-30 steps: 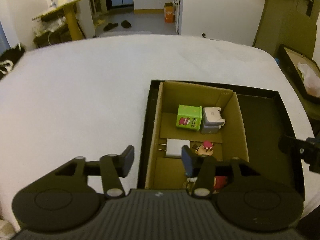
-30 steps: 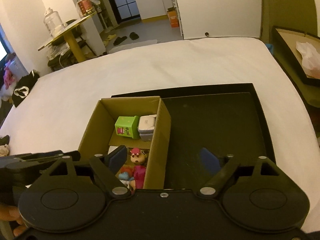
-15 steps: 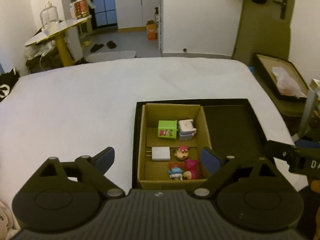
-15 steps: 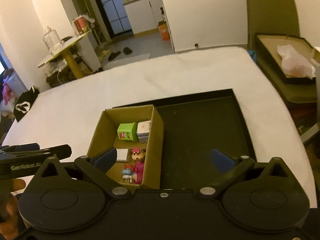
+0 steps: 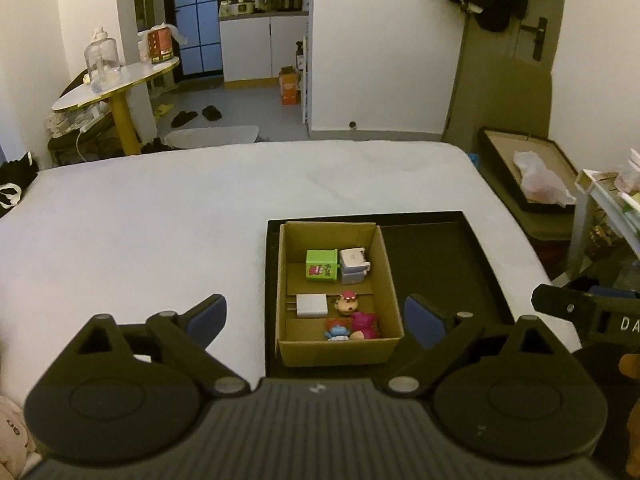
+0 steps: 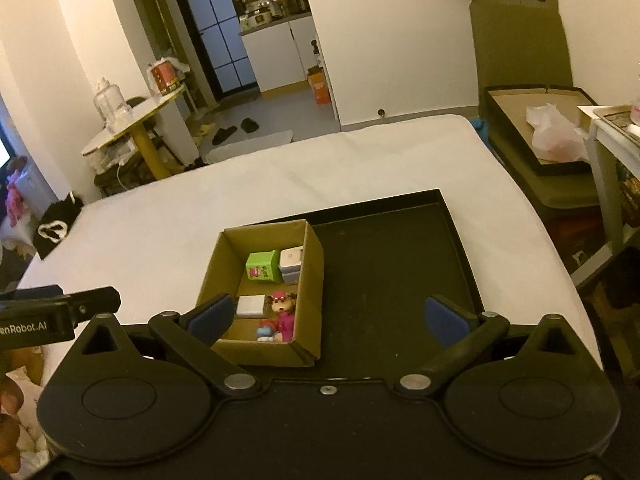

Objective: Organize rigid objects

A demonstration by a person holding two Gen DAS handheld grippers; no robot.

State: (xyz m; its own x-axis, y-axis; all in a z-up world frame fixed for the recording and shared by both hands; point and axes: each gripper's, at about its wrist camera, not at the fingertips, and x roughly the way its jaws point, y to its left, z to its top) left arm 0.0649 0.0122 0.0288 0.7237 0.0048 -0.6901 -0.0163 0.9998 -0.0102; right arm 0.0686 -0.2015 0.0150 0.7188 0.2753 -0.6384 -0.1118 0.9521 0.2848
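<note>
Between and just ahead of the left claw, whose jaws are opening with nothing held, sits the open brown cardboard box on the left part of a flat black tray. Right claw is spread wide, empty; the box lies ahead toward its left finger. Box looks light, stiff-walled but crushable; best gripped on a side wall or across the short width. Long axis runs away from the claws, opening up. Inside: green printed cube, grey-white stacked adapter, white plug charger with prongs pointing left, small pink and blue figurines. All small, hard, probably slippery plastic.
</note>
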